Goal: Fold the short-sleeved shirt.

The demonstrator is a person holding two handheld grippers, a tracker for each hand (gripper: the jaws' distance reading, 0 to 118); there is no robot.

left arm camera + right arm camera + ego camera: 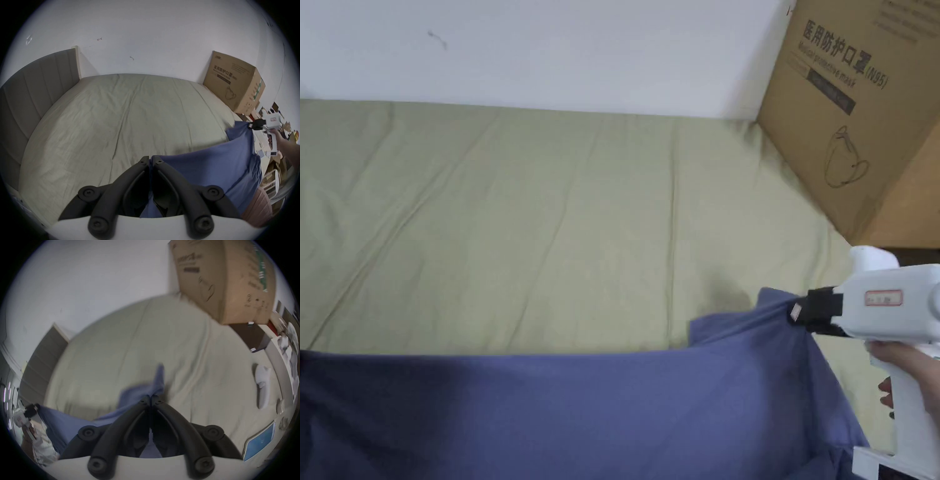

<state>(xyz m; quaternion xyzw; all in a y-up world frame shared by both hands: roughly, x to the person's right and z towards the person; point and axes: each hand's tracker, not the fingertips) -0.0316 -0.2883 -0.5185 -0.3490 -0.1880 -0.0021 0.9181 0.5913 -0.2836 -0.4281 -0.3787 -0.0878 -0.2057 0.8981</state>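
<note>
A blue short-sleeved shirt (562,412) hangs stretched in the air above the near edge of the bed, its top edge running level across the head view. My right gripper (800,310) pinches the shirt's upper right corner, and a sleeve sticks up beside it. In the right gripper view its jaws (150,397) are shut on blue cloth (138,394). My left gripper (150,158) is shut on the shirt's other upper corner (211,164). From the left gripper view the right gripper (253,125) holds the far corner.
The bed carries a pale green sheet (550,219), creased and bare. A large cardboard box (856,106) stands at its far right corner against the white wall. A grey headboard (32,91) is at the left. A white controller (262,386) and a tablet (258,441) lie at the right.
</note>
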